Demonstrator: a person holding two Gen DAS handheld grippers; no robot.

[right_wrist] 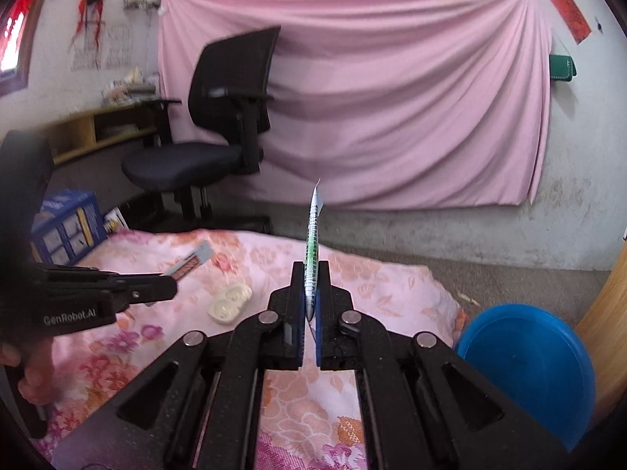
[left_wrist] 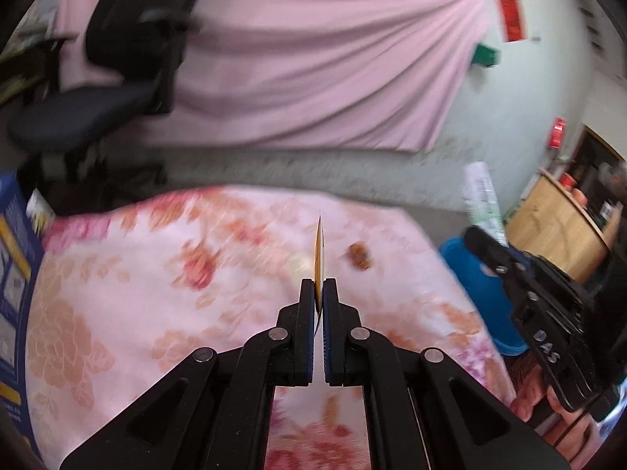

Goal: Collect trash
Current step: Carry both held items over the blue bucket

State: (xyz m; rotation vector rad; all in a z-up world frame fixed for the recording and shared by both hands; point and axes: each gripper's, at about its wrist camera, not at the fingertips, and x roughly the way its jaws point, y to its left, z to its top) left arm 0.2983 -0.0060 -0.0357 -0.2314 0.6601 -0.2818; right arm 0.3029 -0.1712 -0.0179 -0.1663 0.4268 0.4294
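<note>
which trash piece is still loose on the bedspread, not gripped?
The cream moulded plastic blister tray lies free on the floral bedspread; the green-and-white wrapper and the orange-edged flat wrapper are each clamped in a hand-held gripper.

A plastic tray [right_wrist: 229, 304] lies on the bed [right_wrist: 372, 290] before me; the bowl [right_wrist: 525, 368] sits right of the bed, the office chair [right_wrist: 219, 125] behind it, the box [right_wrist: 66, 223] left.

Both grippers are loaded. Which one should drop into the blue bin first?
Right, probably. The right gripper is shut on a green-printed wrapper, and the blue bin sits just beside it at lower right. The left gripper, clamping a flat orange wrapper, is farther from it, over the floral cloth.
</note>
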